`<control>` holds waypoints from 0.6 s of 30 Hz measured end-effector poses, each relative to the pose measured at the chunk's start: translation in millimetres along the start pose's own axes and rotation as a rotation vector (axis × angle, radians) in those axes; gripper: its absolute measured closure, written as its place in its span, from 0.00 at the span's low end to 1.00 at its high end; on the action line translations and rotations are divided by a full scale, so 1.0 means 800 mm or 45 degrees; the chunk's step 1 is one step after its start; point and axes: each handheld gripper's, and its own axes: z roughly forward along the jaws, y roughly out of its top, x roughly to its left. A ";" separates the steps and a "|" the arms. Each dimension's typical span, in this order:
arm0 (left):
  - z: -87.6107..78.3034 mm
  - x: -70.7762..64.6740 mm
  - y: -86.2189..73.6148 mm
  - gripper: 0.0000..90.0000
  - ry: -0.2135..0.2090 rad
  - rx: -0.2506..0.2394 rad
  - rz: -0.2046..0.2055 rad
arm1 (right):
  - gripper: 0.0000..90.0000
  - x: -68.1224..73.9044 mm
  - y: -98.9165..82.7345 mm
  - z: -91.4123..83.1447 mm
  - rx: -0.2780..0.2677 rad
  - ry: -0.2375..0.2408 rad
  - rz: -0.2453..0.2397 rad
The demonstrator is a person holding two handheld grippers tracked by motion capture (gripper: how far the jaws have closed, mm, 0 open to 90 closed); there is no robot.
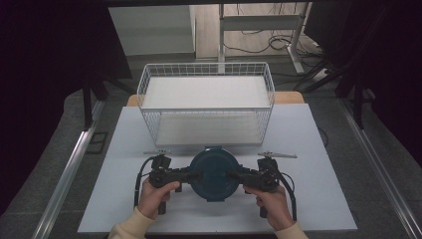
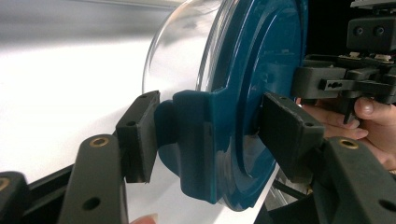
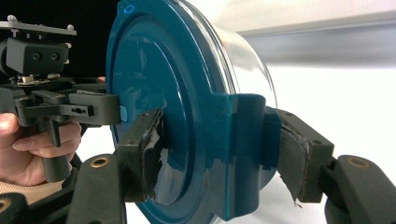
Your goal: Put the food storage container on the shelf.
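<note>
Both grippers clamp one round container with a blue lid (image 1: 214, 174): left gripper (image 1: 190, 175) on its left latch tab (image 2: 196, 140), right gripper (image 1: 236, 175) on the right tab (image 3: 245, 140). It sits at mid-table, just before the wire basket (image 1: 206, 102); bare white table (image 1: 318, 199) spreads either side. Hands (image 1: 157, 195) hold the gripper handles level, pointing inward.
</note>
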 end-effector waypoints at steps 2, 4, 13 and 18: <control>-0.002 -0.002 0.002 0.45 0.001 0.002 0.013 | 0.42 0.004 0.002 -0.003 -0.005 0.002 -0.019; -0.005 -0.005 0.003 0.45 0.001 -0.004 0.022 | 0.42 0.006 0.003 -0.004 -0.010 0.002 -0.018; -0.017 -0.020 0.016 0.45 0.015 -0.029 0.074 | 0.42 0.020 0.013 -0.013 -0.043 0.007 -0.063; -0.019 -0.021 0.026 0.45 0.025 -0.026 0.078 | 0.42 0.019 0.021 -0.013 -0.042 0.017 -0.057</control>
